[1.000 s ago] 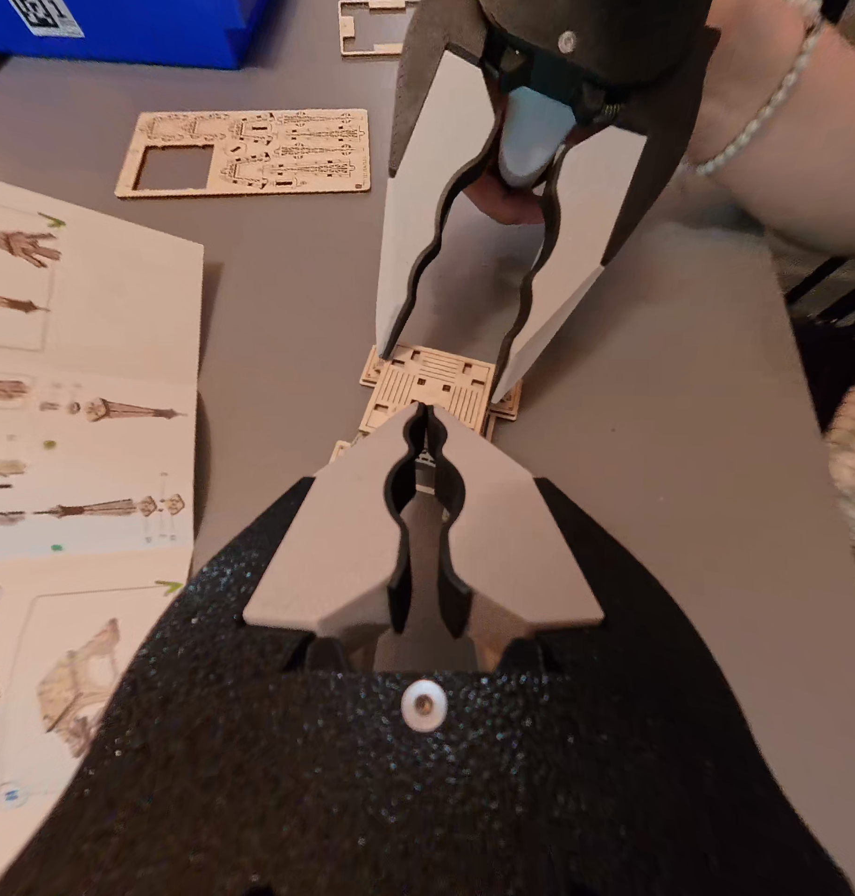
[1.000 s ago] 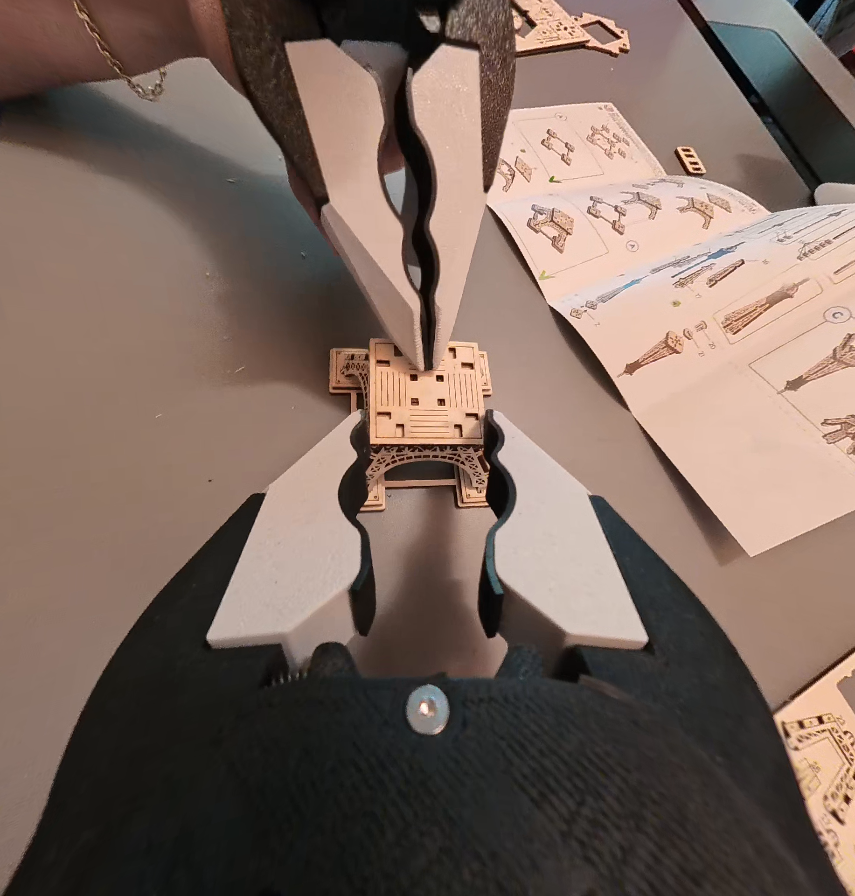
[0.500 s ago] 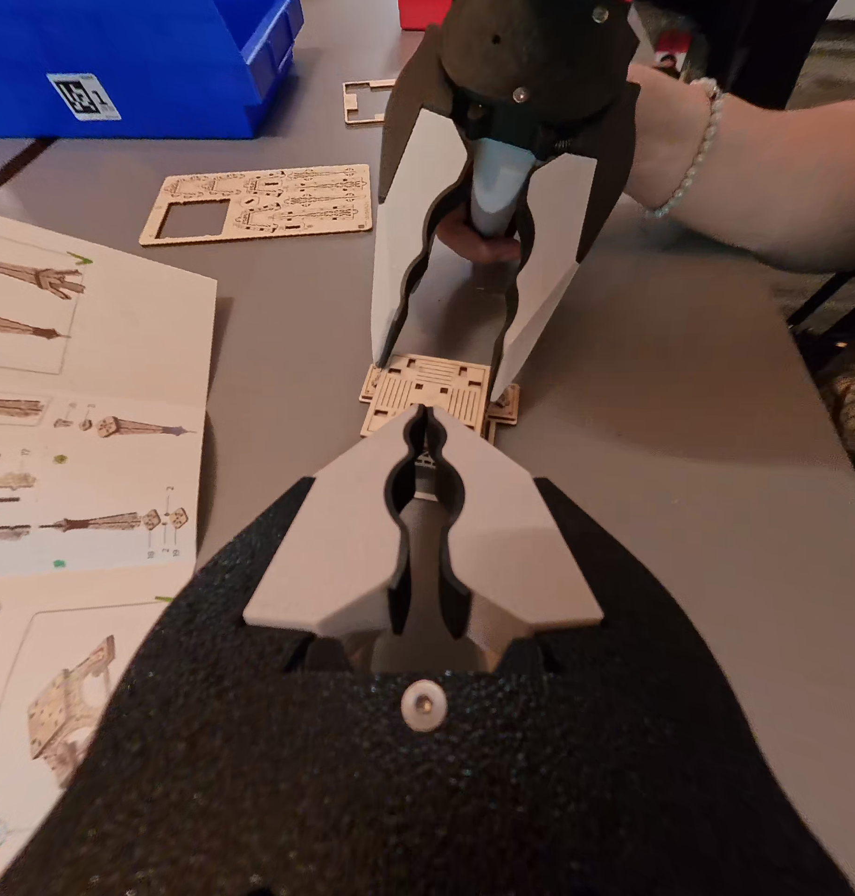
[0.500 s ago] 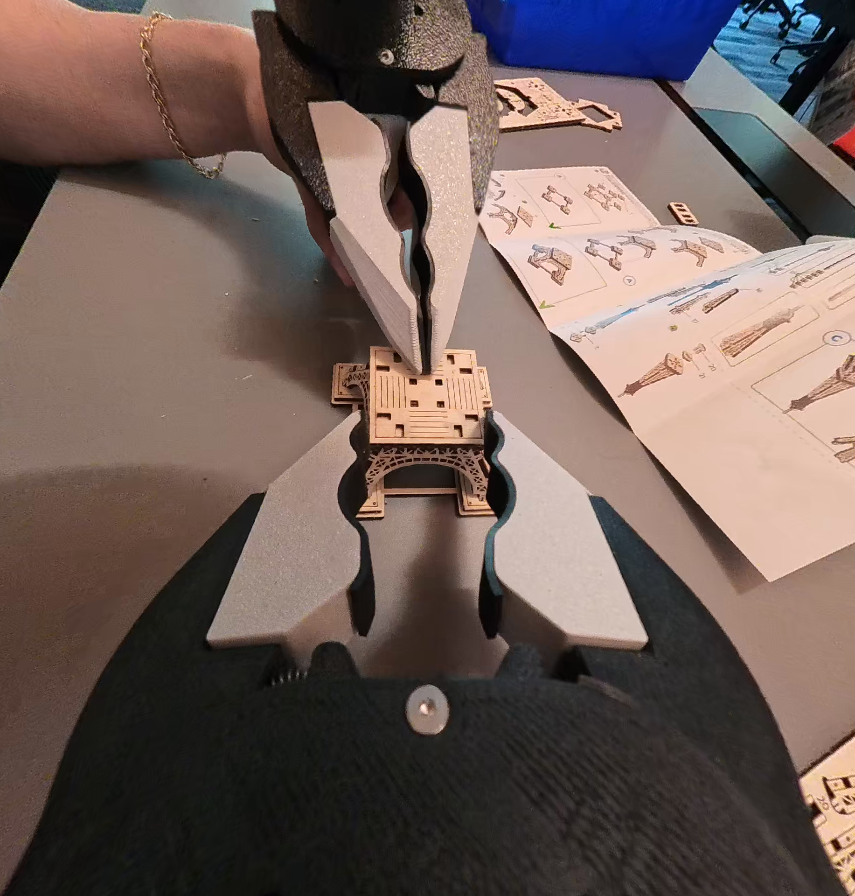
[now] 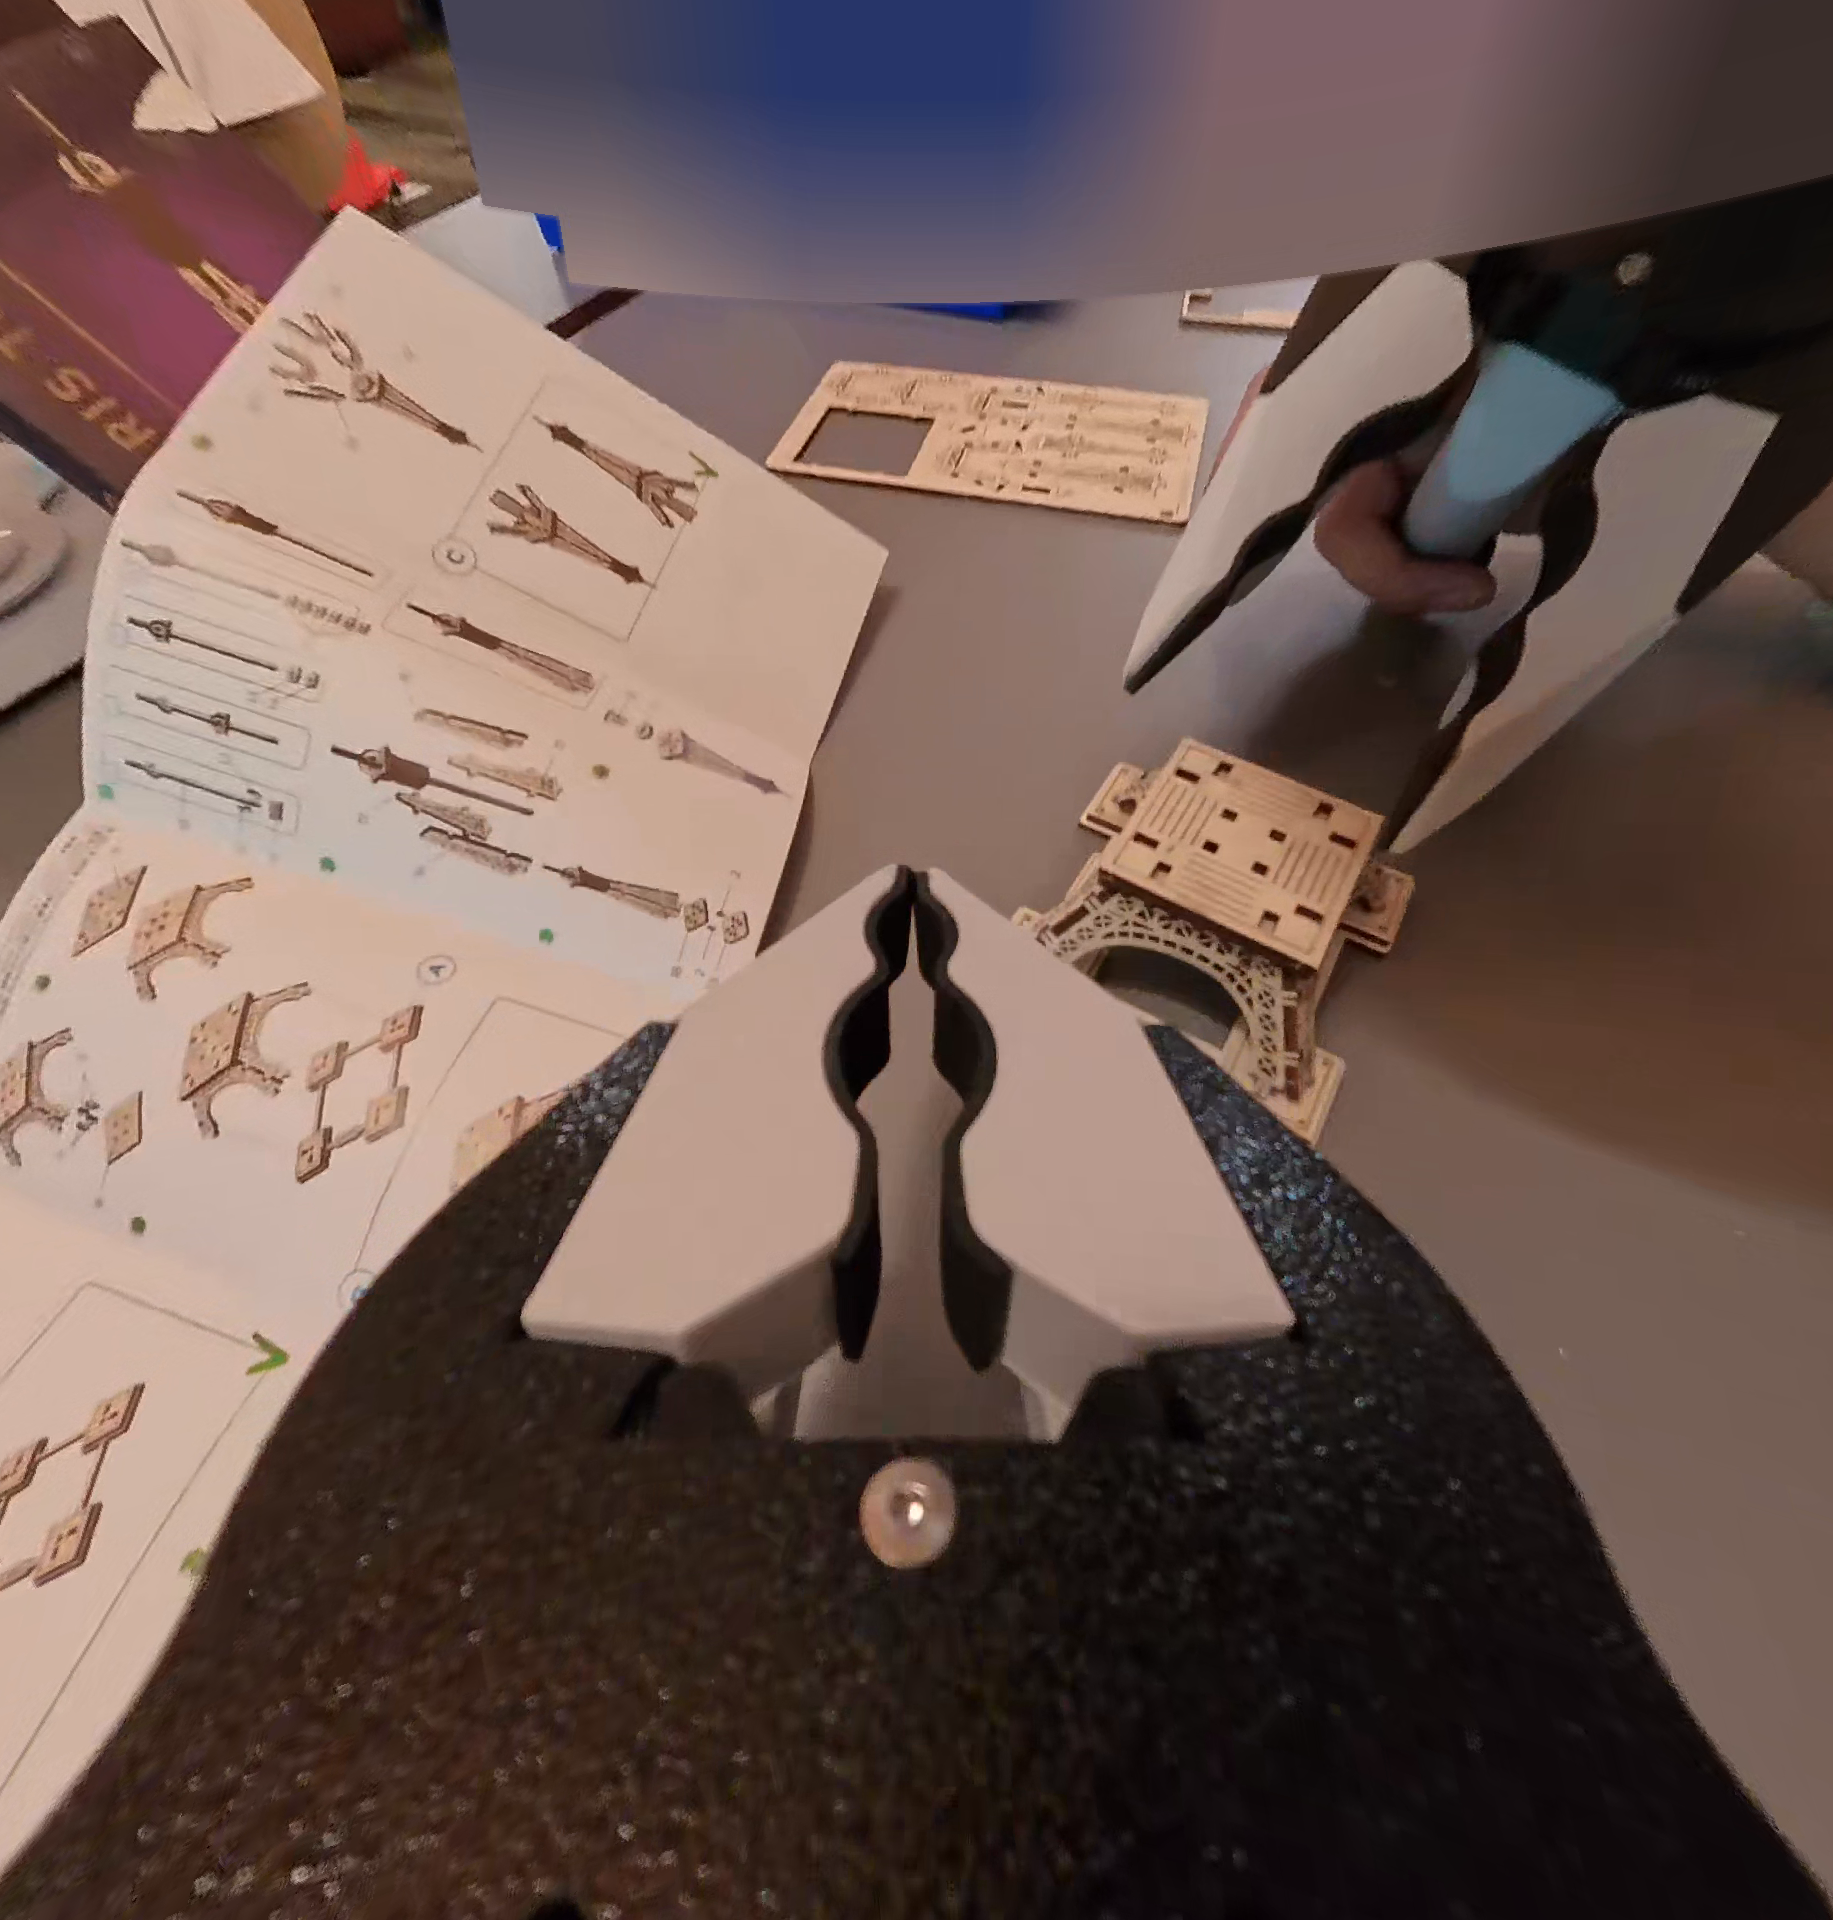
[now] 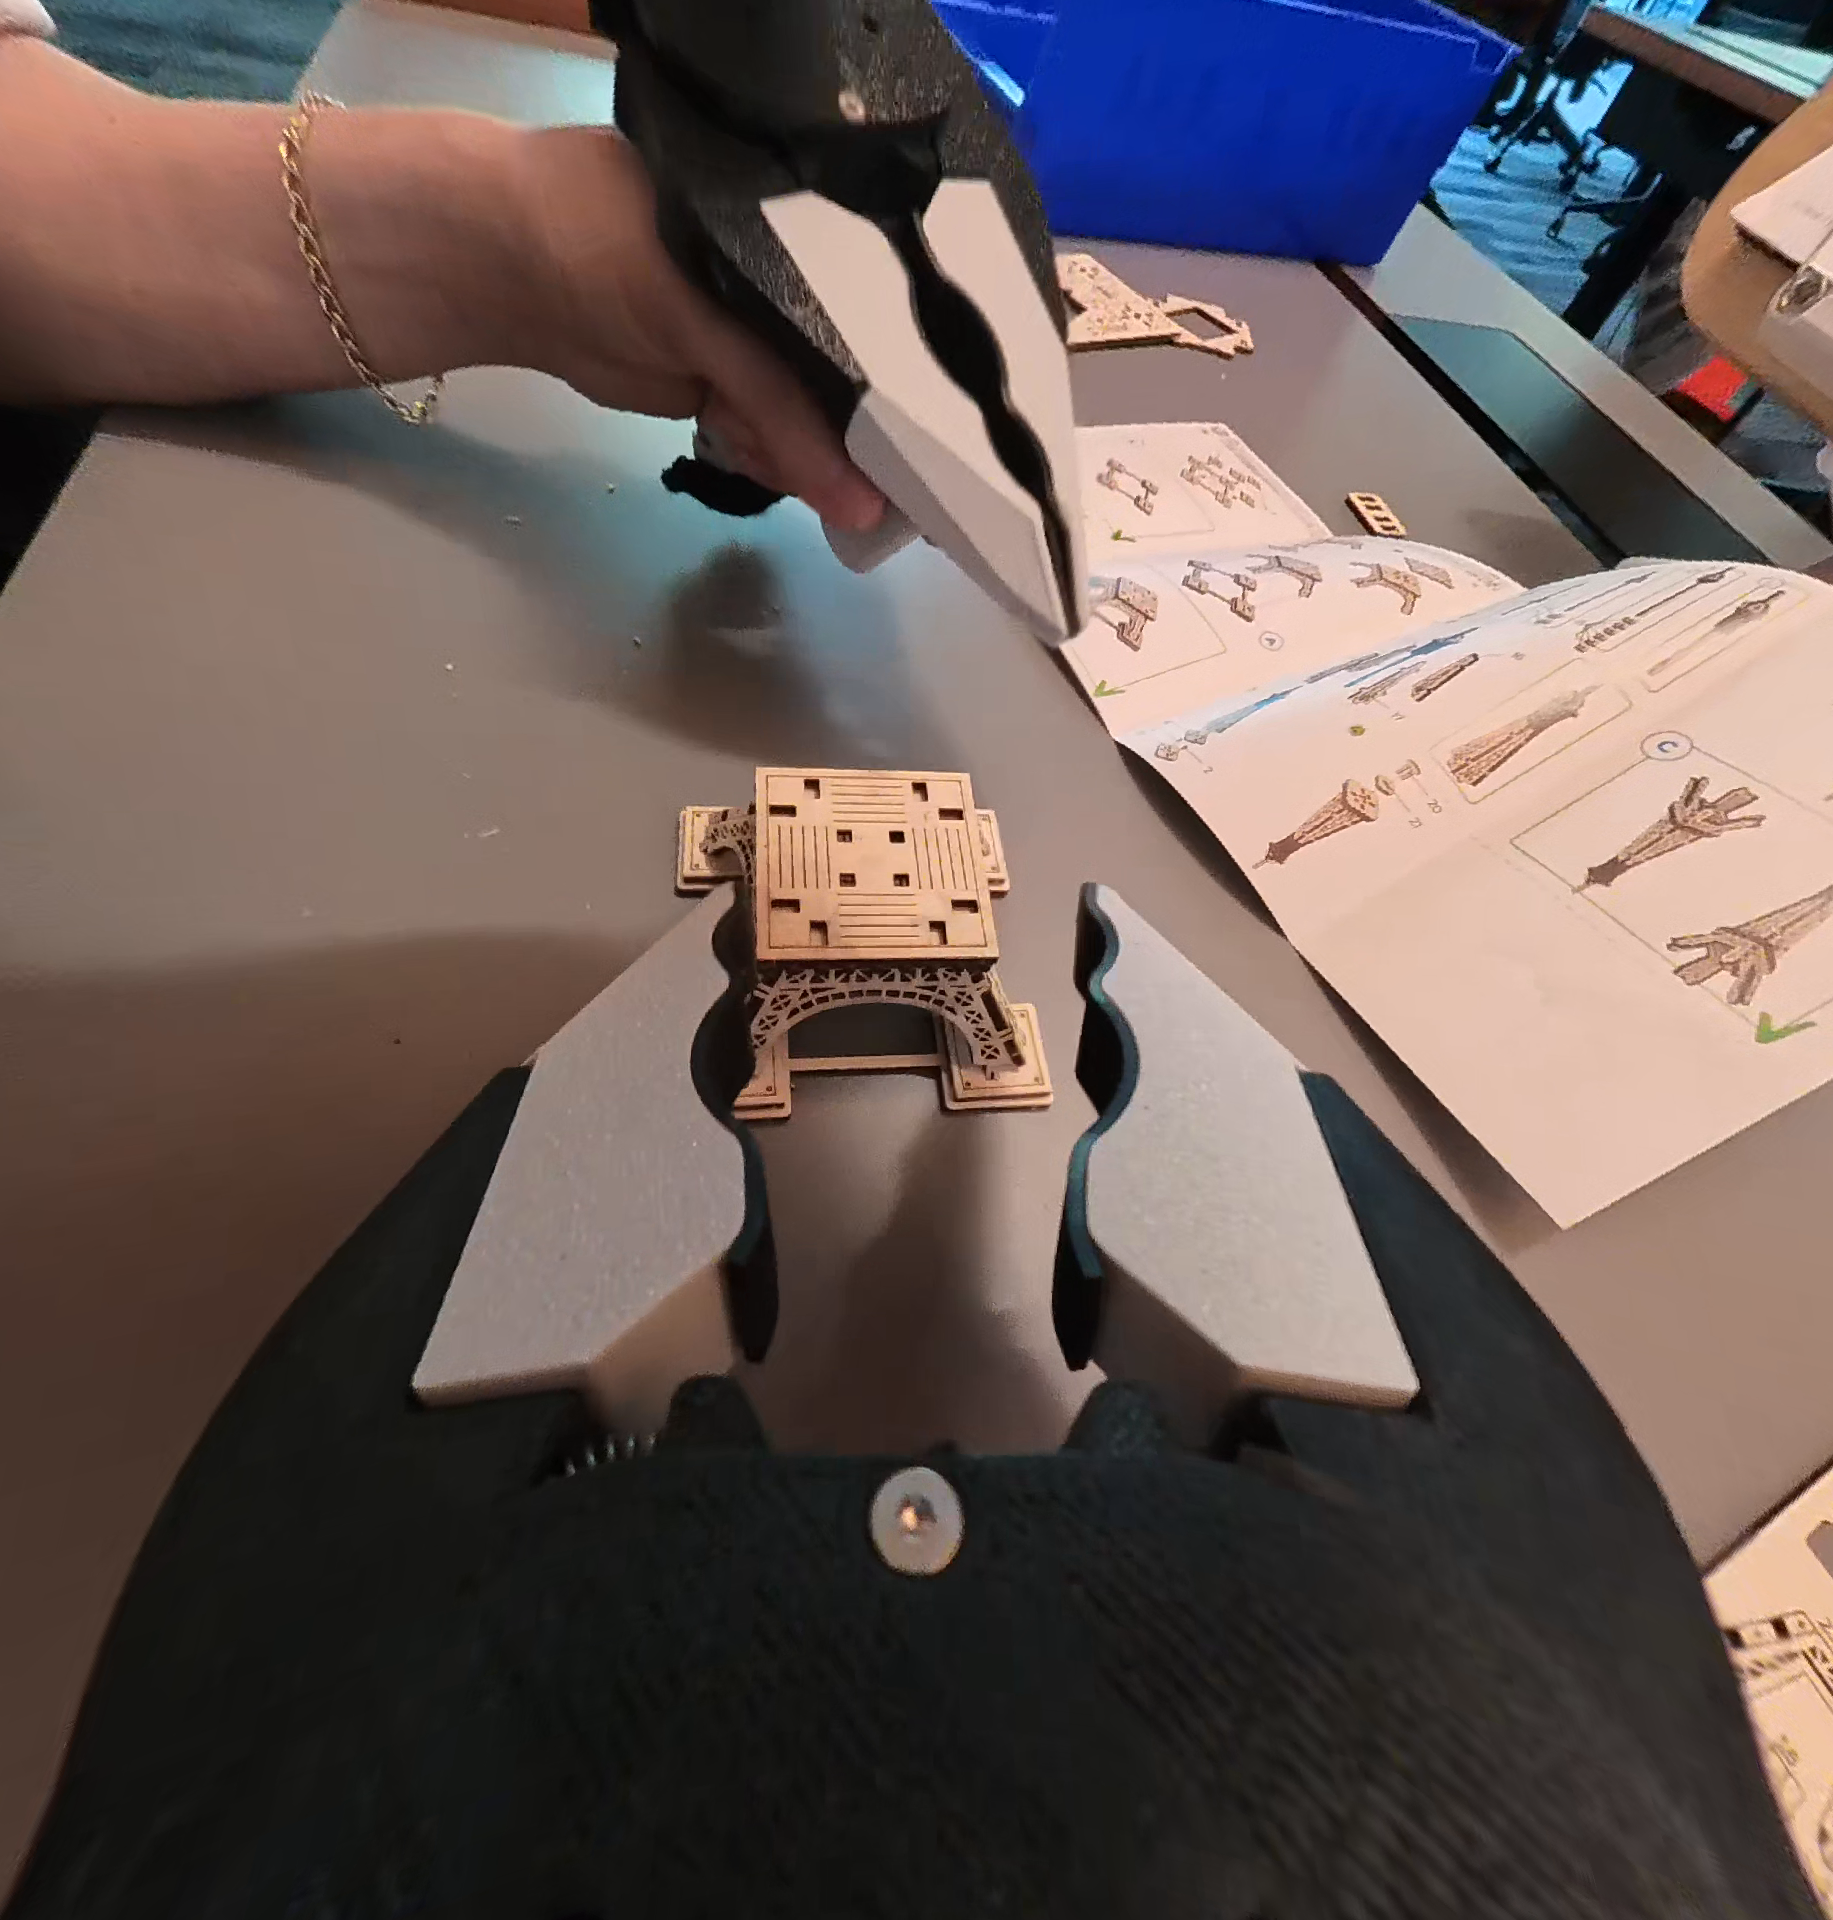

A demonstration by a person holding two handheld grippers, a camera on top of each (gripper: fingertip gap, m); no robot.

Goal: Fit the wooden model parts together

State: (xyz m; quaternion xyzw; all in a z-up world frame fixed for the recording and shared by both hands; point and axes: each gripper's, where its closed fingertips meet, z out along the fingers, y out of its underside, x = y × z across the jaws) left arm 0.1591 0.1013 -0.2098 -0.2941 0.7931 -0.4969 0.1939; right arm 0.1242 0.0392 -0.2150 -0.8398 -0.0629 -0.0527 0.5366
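Left wrist view: we find our left gripper (image 5: 910, 883) closed on nothing, raised above the instruction sheet (image 5: 455, 665). The wooden tower base (image 5: 1229, 894) stands upright on its four legs to the right of the tips, its flat slotted deck facing up. The right gripper (image 5: 1276, 758) hangs over its far side, jaws spread, holding nothing. The grey table (image 5: 1514, 1143) also carries a punched wooden parts sheet (image 5: 995, 442). A blur covers the top of the frame.

Right wrist view: our right gripper (image 6: 907, 899) is spread wide; the base (image 6: 870, 883) sits between and just beyond its tips, its left leg partly hidden. A blue bin (image 6: 1255, 125) stands behind. The left gripper (image 6: 1063, 623) hovers over the sheet.
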